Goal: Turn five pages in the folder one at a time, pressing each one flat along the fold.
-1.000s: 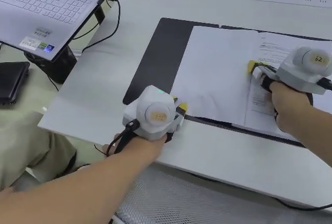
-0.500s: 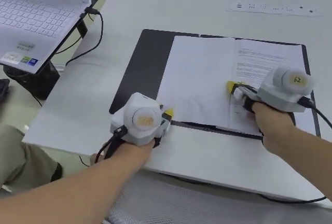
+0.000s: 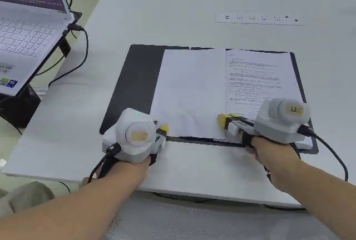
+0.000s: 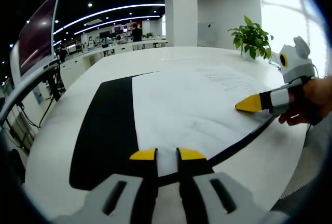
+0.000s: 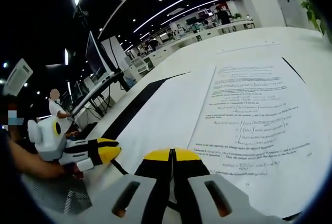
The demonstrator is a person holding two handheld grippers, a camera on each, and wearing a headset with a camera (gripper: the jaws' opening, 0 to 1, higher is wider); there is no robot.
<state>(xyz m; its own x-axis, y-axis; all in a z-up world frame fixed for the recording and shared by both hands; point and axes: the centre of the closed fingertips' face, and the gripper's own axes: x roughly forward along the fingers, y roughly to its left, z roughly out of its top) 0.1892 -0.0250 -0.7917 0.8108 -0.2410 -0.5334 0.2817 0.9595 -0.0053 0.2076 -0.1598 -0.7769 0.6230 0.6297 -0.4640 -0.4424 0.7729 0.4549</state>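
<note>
The folder lies open on the white table, its black cover bare on the left. A blank white page lies flat beside a printed page. My right gripper is shut, its yellow tips resting on the paper at the fold, close to the folder's near edge; its own view shows the tips pressed together beside the printed page. My left gripper sits at the near left corner of the blank page. Its jaws stand a narrow gap apart over the page edge.
A laptop on a stand is at the far left, with a black cable running onto the table. A white power strip lies behind the folder. The table's near edge is just below both grippers.
My right gripper has slid toward me along the fold, from mid-page to the folder's near edge. The left gripper has stayed at the page's near corner. The head camera has shifted.
</note>
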